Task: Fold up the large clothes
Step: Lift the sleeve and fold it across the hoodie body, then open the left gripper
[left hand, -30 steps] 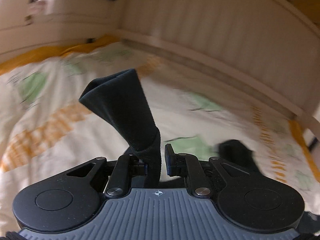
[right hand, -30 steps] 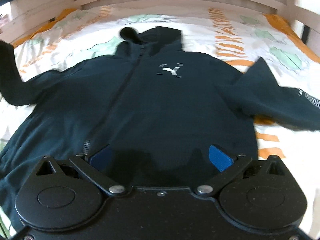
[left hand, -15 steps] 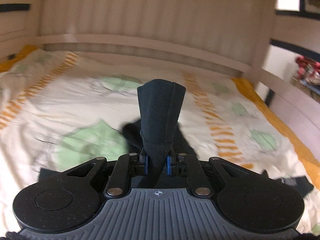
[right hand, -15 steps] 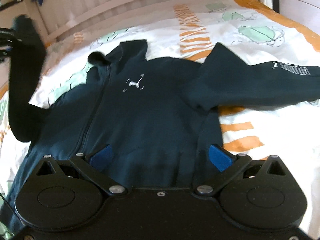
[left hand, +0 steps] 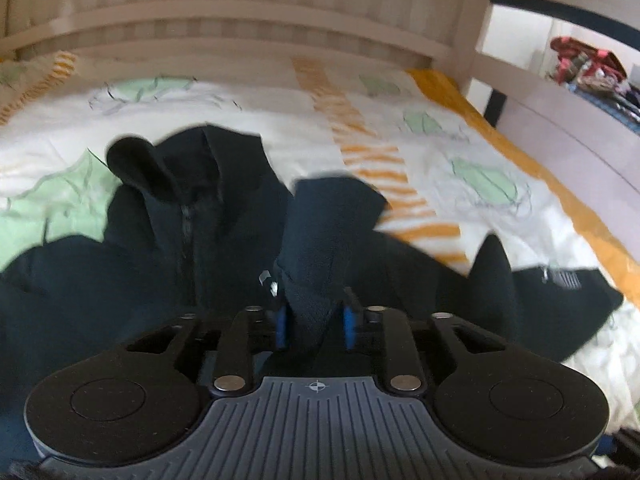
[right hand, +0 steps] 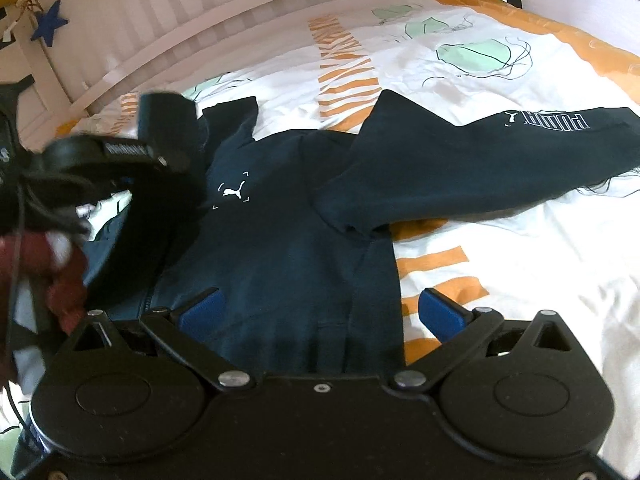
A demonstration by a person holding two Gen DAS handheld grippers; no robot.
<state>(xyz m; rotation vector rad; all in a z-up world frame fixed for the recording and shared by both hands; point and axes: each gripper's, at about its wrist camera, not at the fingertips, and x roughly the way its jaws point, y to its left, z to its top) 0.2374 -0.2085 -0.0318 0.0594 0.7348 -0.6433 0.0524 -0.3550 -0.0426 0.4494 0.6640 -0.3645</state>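
A dark navy zip hoodie (right hand: 280,248) is shown spread front-up on a bed (right hand: 520,264) covered by a white sheet printed with orange stripes and green shapes. The hood (left hand: 160,168) is directed toward the slatted white headboard (left hand: 240,8), and a small white cat logo (right hand: 234,192) is seen on the chest, beside the zip (left hand: 186,240).

The left gripper (left hand: 314,320) is seen from its own camera with the jaws clenched on the cuff end of one sleeve (left hand: 328,232); the cloth is pinched between the blue pads (left hand: 281,326) and is held up above the chest of the hoodie, where it stands out beyond the jaws. In the right wrist view the same gripper (right hand: 120,152) is visible as a blurred black shape over the hoodie's chest, on the zip side of the logo, with the dark sleeve hanging beneath it.

The right gripper (right hand: 320,312) is held above the lower hem of the hoodie with its jaws released and spread wide; nothing is gripped between the blue pads (right hand: 440,312).

The other sleeve (right hand: 500,160), lettered PUMA in white, is laid flat on the sheet, stretched away from the hoodie's body on the side opposite the left gripper. A blue star ornament (right hand: 49,23) is hung on the headboard.
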